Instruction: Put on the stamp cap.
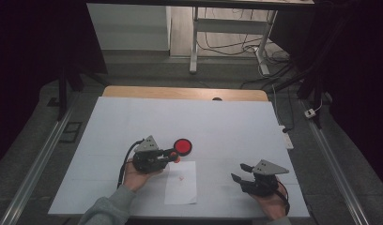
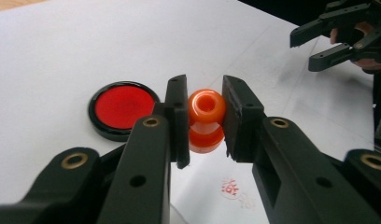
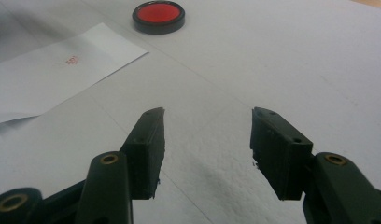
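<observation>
Orange stamp [image 2: 206,119], hourglass-shaped knob, sits clamped between the left gripper [image 2: 205,116] pads, one pad on each side of its waist. Long axis runs roughly along the jaws, hollow end facing the left gripper view's camera; which end carries the stamping face I can't tell. In the high view the stamp [image 1: 176,156] pokes out of the left gripper [image 1: 173,154] toward the ink pad [image 1: 183,146].

All places relative to the ink pad: stamp is just beside its near edge, apparently lifted off the table, not touching it. Paper [image 1: 181,183] lies near, on the person's side of the pad, and bears a faint red mark [image 1: 181,178], likely a print. The stamp hangs over the paper's far edge. Right gripper [image 1: 241,172] is well apart from the pad, to the right and nearer the person, jaws parted, nothing between them; seen also in its own view [image 3: 207,135].

Key relation: pad lies just beyond the stamp, paper just below and behind it, so the left hand is by far the nearer one for either move. Judgement: next is a short dip to ink or a press on the paper; right hand idle, could steady the sheet.

Counts: one stamp, one ink pad [image 3: 158,16], one paper [image 3: 53,70], one red mark, two grippers, one white table cover [image 1: 227,126].
</observation>
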A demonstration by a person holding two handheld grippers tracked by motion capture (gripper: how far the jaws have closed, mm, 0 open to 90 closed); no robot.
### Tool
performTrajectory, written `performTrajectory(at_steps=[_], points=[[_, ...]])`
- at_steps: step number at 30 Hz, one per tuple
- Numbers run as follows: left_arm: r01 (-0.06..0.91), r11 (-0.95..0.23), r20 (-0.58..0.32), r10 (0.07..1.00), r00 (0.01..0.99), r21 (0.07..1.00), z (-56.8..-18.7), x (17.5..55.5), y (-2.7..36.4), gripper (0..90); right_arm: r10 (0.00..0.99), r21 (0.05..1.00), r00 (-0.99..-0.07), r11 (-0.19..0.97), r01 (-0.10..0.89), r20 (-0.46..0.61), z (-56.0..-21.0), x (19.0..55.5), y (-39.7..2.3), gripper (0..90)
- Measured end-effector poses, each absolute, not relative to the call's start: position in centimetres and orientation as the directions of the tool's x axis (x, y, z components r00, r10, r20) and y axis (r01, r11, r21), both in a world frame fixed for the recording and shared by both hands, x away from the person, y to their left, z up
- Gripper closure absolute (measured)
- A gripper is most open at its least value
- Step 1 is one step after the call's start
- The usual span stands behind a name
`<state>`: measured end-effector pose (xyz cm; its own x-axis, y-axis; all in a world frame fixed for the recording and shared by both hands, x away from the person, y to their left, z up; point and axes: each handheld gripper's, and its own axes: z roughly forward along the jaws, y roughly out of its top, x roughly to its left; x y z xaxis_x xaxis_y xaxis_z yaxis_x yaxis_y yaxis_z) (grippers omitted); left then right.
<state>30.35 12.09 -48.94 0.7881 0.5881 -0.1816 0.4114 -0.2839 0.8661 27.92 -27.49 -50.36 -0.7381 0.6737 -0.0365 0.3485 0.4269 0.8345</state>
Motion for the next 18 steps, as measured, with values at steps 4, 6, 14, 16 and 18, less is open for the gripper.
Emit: performTrajectory(at_steps=[4, 6, 14, 16, 18], points=[[0.416, -0.273, -0.184, 0.6, 0.779, 0.867, -48.7, 30.7, 12.7, 72.8, 0.684, 0.835, -0.729, 0.422, 0.354, -0.036, -50.4, 28.0, -27.9, 44.5], [0.418, -0.269, -0.183, 0.609, 0.772, 0.868, -48.7, 30.9, 13.1, 72.8, 0.684, 0.835, -0.728, 0.419, 0.356, -0.033, -50.4, 28.1, -28.1, 44.5], [0.428, -0.268, -0.178, 0.632, 0.755, 0.863, -48.9, 31.5, 13.8, 72.8, 0.689, 0.838, -0.724, 0.414, 0.357, -0.032, -50.4, 28.2, -28.3, 44.5], [0.429, -0.271, -0.174, 0.635, 0.752, 0.862, -48.9, 31.6, 13.9, 72.8, 0.687, 0.837, -0.726, 0.416, 0.355, -0.033, -50.4, 28.2, -28.3, 44.4], [0.43, -0.271, -0.174, 0.637, 0.751, 0.861, -48.9, 31.7, 14.0, 72.8, 0.687, 0.838, -0.726, 0.414, 0.355, -0.032, -50.5, 28.2, -28.2, 44.5]])
